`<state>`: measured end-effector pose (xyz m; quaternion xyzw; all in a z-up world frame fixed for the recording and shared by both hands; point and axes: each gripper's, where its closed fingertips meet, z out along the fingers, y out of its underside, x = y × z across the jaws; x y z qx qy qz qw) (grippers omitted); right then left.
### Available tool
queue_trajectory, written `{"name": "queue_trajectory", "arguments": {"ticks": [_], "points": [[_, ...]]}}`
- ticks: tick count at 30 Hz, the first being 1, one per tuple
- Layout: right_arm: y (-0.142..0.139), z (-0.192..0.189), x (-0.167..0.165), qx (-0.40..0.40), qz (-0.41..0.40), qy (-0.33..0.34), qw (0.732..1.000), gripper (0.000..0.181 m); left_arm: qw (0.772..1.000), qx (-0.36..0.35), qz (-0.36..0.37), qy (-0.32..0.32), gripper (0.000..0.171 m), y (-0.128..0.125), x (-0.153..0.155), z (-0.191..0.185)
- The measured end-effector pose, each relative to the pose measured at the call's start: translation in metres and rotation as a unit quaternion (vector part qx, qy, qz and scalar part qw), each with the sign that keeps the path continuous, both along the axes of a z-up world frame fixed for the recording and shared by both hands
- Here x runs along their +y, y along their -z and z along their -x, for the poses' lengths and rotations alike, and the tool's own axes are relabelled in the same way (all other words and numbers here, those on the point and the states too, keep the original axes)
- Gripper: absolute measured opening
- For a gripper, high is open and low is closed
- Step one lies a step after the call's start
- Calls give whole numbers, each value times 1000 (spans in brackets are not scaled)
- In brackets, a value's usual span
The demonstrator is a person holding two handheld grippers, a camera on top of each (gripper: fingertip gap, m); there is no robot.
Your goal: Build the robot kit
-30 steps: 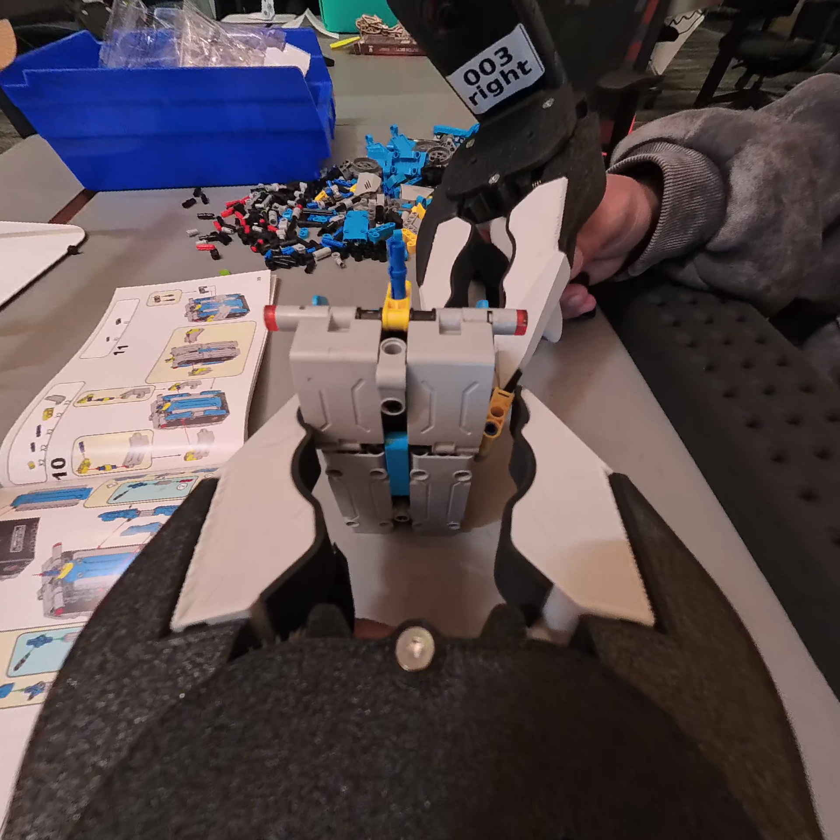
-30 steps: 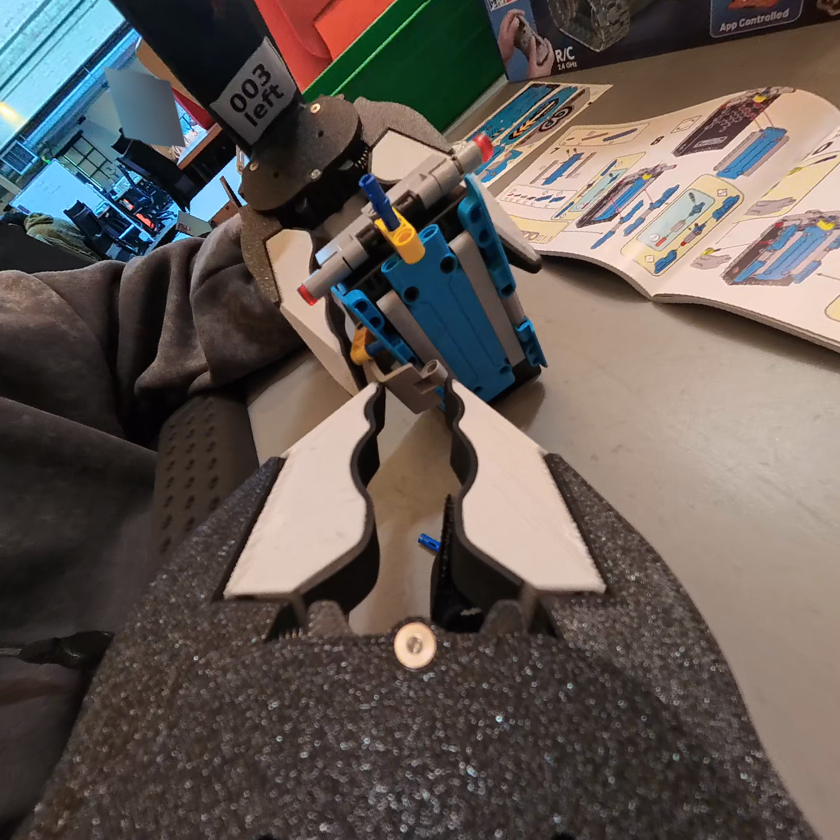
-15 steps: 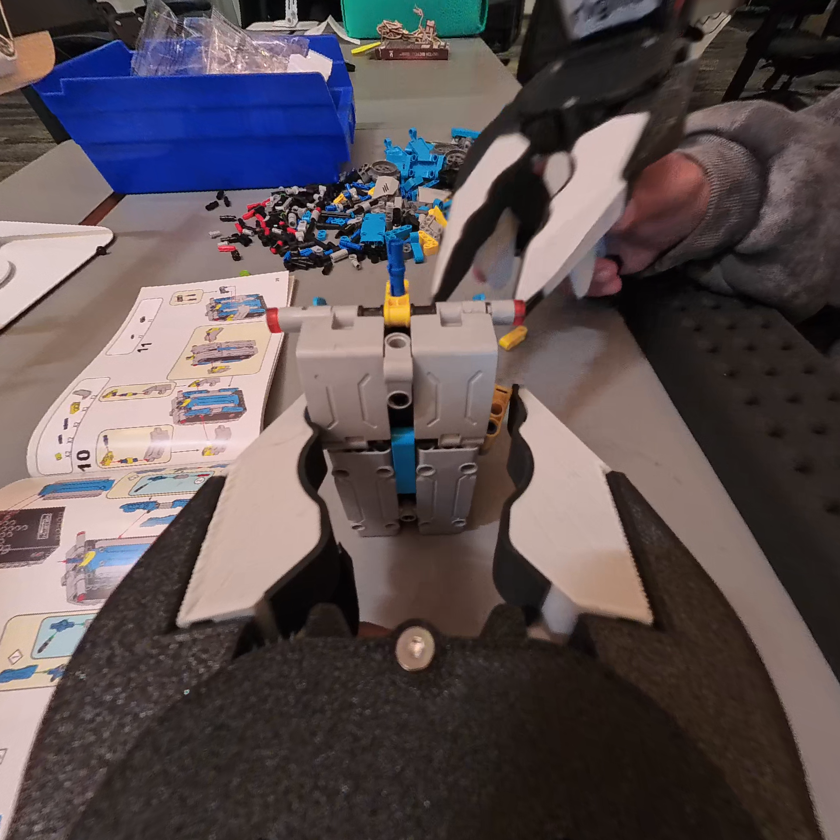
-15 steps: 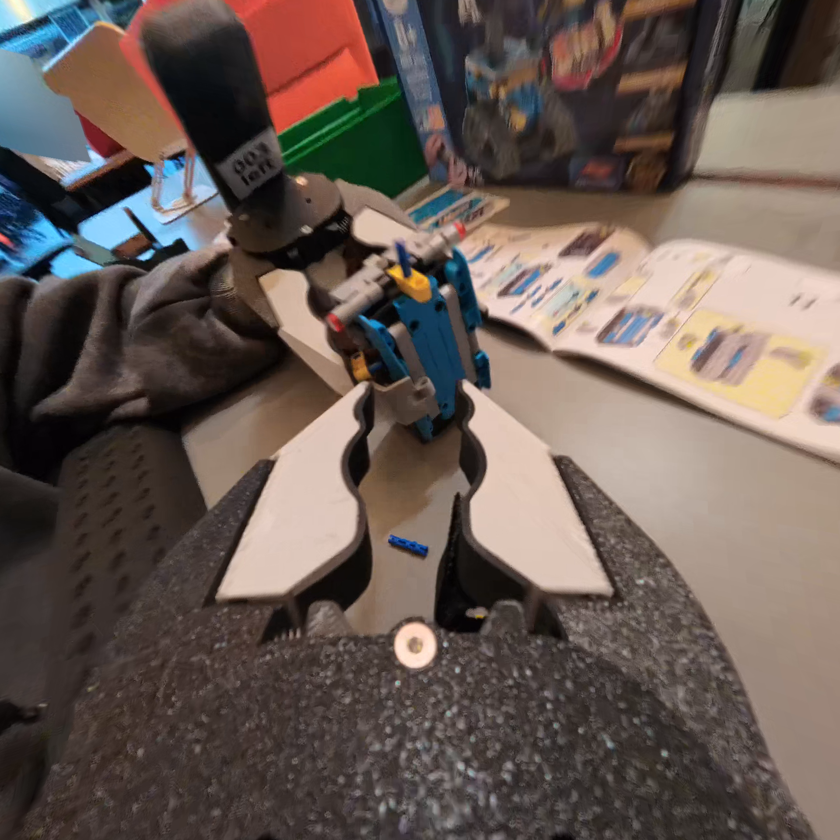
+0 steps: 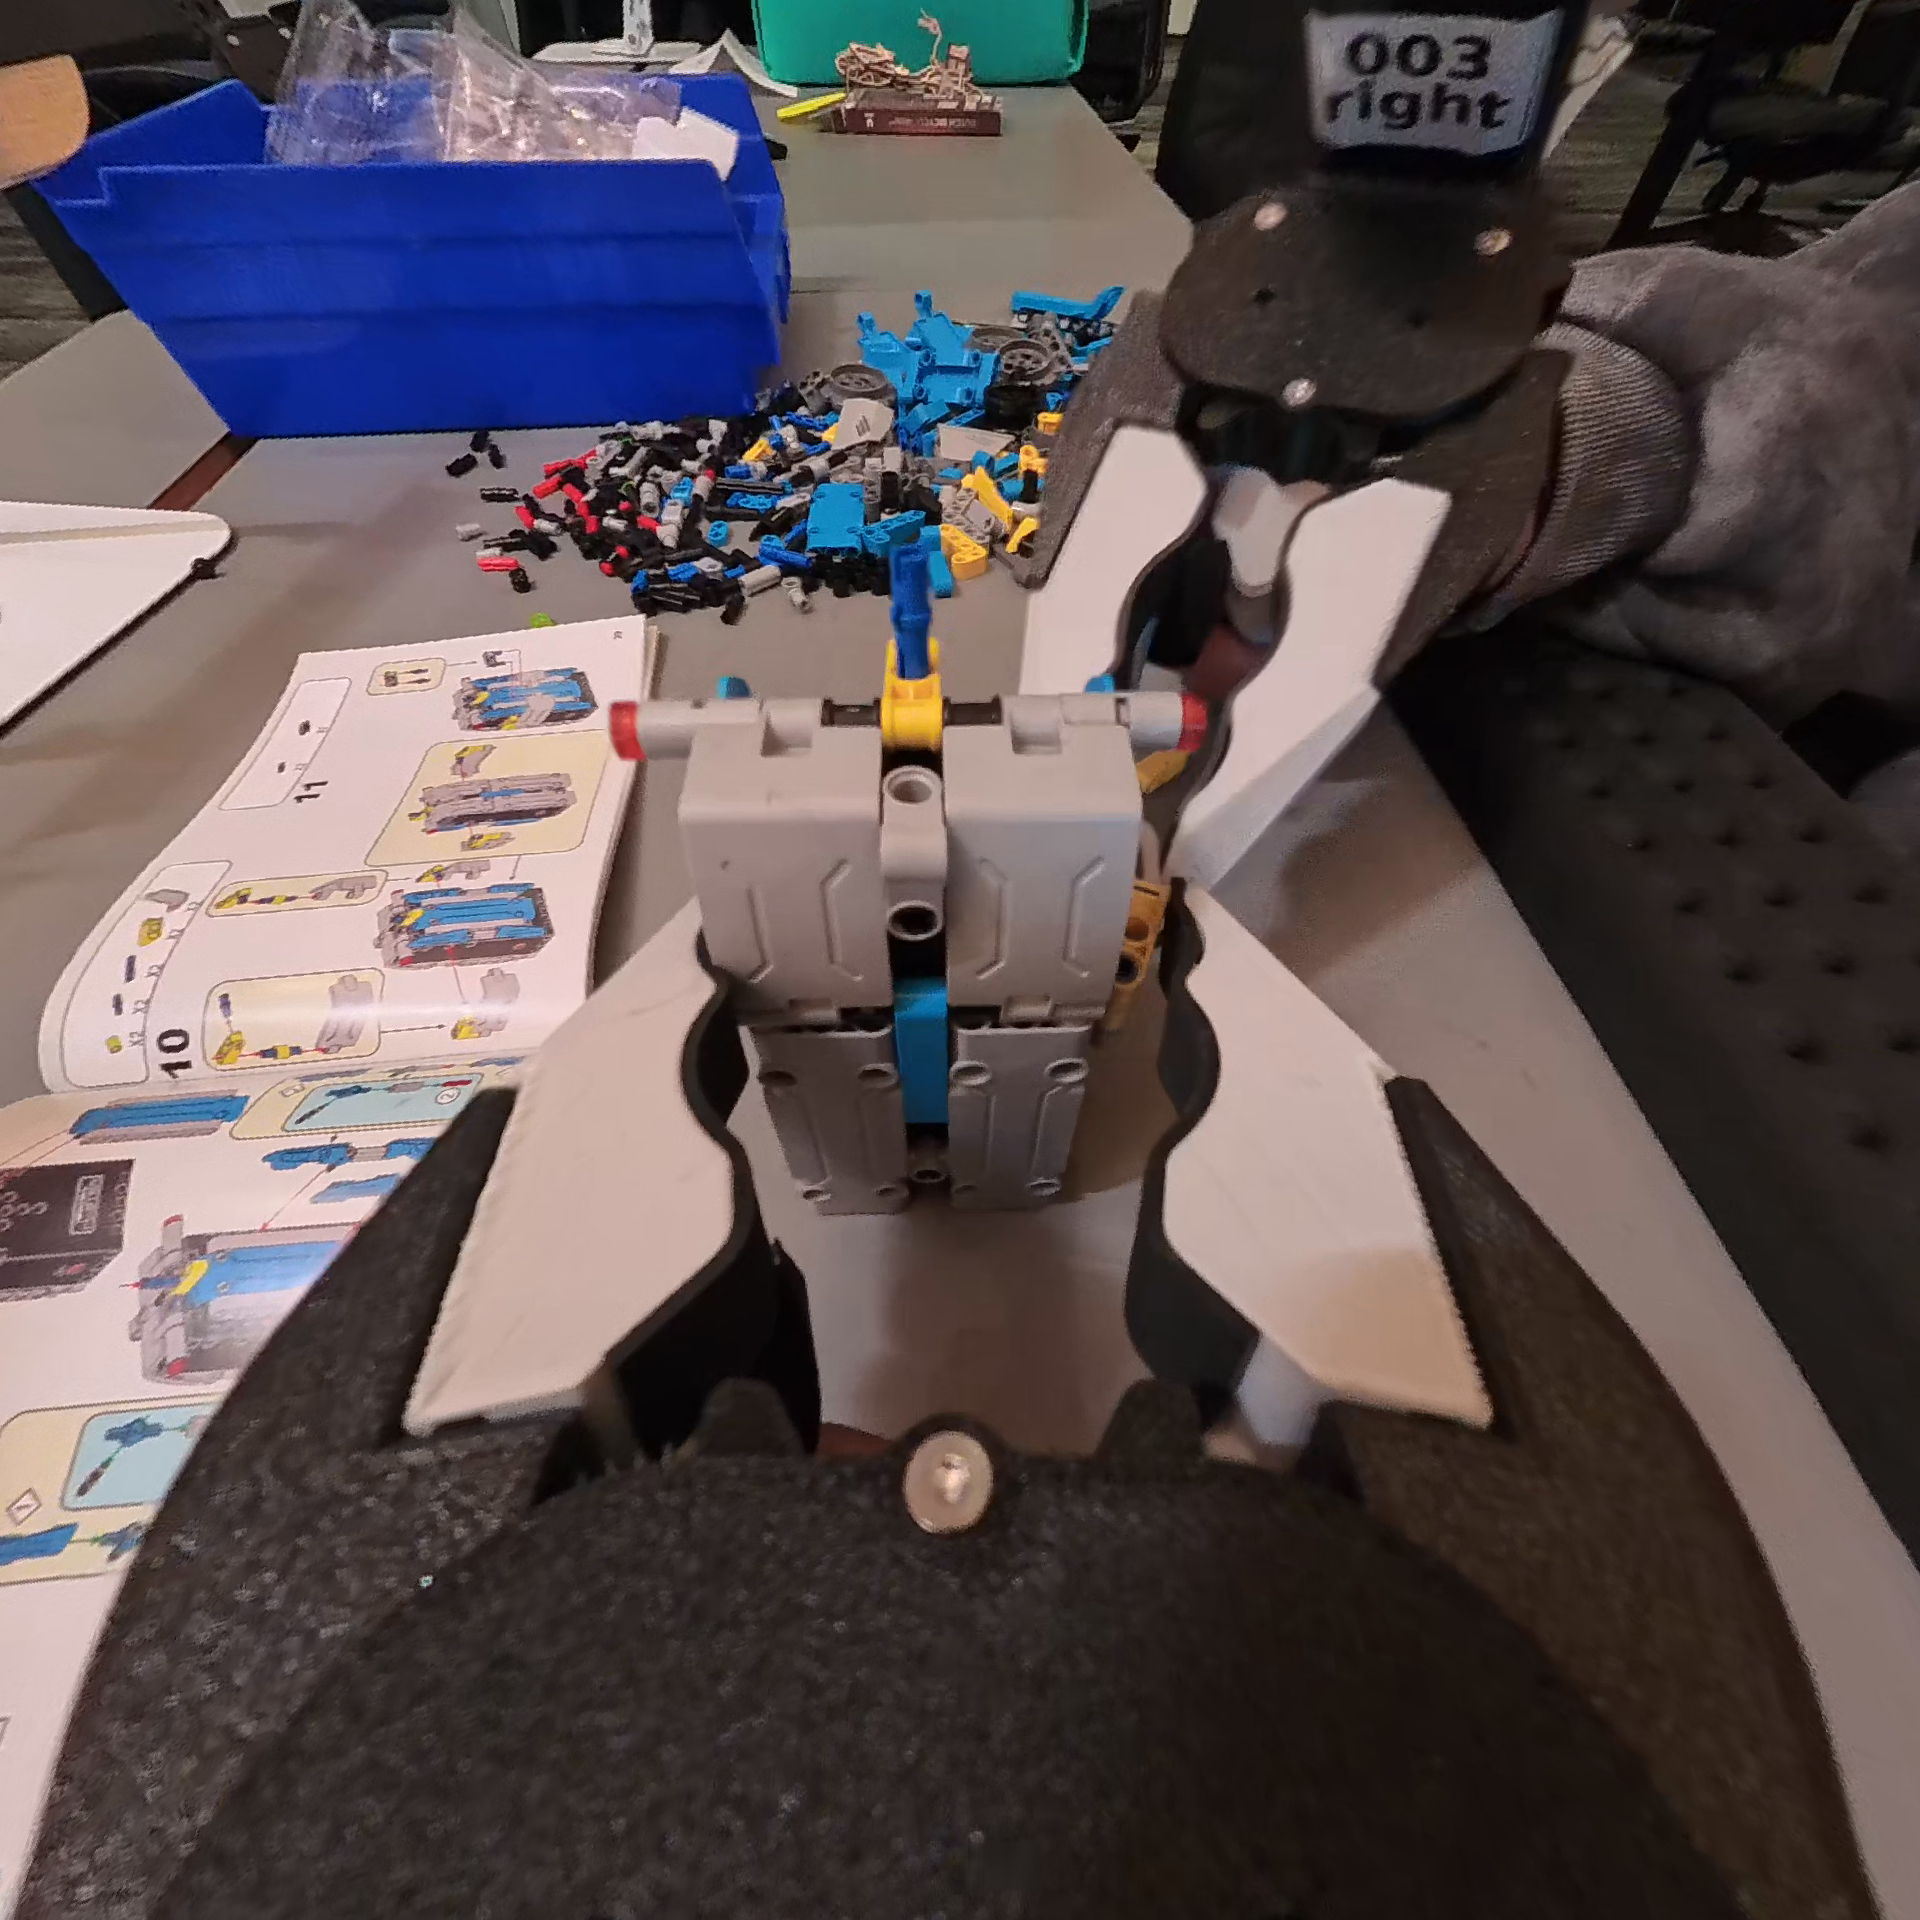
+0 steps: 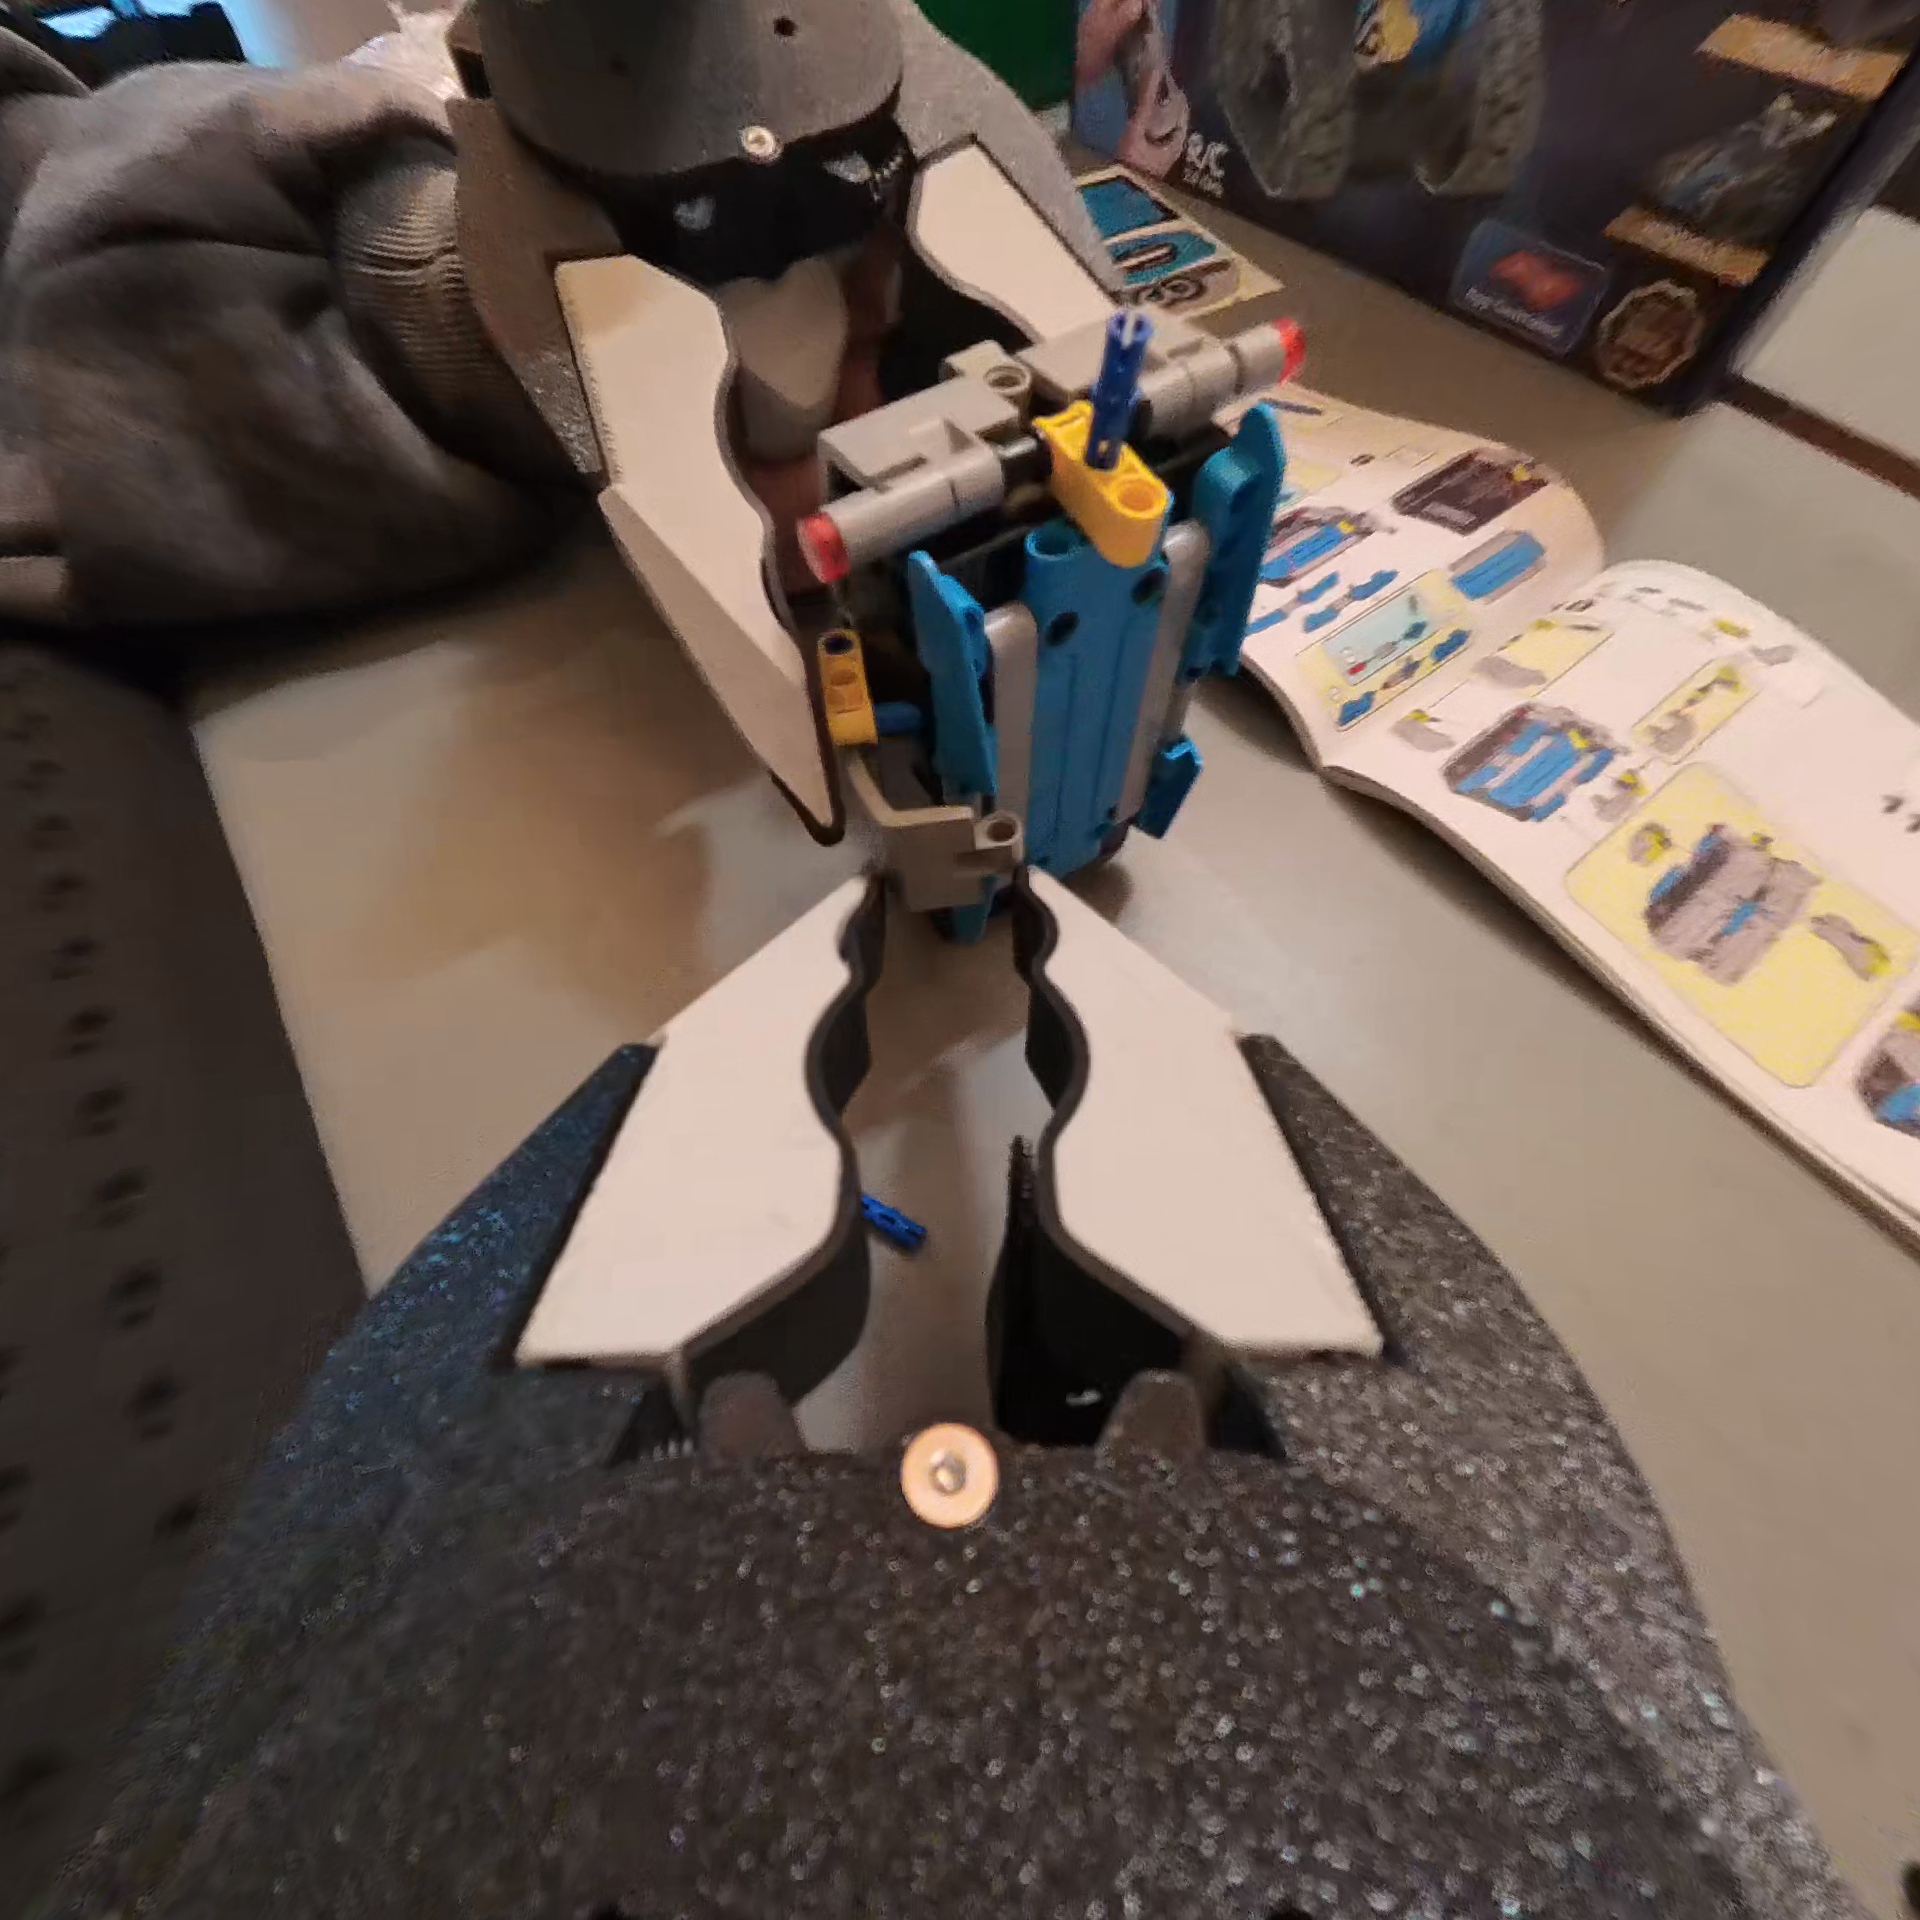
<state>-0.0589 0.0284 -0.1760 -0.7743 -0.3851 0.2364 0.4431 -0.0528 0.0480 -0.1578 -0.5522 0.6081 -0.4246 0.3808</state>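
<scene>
A grey table (image 5: 935,260) is seen, with a blue bin (image 5: 416,291) at the back and a heap of small loose toy-brick pieces (image 5: 790,499) in front of it. An open instruction booklet (image 5: 312,883) lies flat beside the model.

The grey and blue brick model (image 5: 914,935) stands upright on the table and is gripped on both sides by the left gripper (image 5: 940,1023). A grey rod with red ends (image 5: 904,717) is carried across its top, and a thin blue pin (image 5: 911,603) sticks up from a yellow piece (image 5: 911,707).

The right gripper (image 6: 945,914) is held partly spread with nothing in it — its tips are just beside a grey corner piece (image 6: 951,842) low on the model. A small blue pin (image 6: 894,1221) lies on the table under it.

The model looks light and stiff, but snapped-on bits could pop off — it is best held by its flat grey sides, not by the thin pin.
</scene>
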Motion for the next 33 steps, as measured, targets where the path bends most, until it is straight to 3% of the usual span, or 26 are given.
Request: {"name": "queue_trajectory", "arguments": {"ticks": [9, 15, 21, 27, 30, 33], "points": [[-1, -1, -5, -80, -86, 14, 993, 15, 999, 3, 35, 1, 82, 0, 1, 2], [3, -3, -5, -78, -69, 10, 995, 15, 998, -2, 65, 16, 78, -3, -1, 4], [4, -3, -7, -71, -59, 14, 996, 15, 999, 2, 45, 11, 77, -1, 2, 6], [-1, -5, -13, -113, -113, 19, 987, 14, 998, -2, 66, 24, 76, -3, -3, 5], [6, -6, -16, -154, -139, 12, 978, 0, 996, -6, 88, 25, 75, -5, -1, 6], [-1, 0, -19, -129, -142, 3, 981, 0, 996, -7, 86, 20, 70, -5, 2, 7]]}}
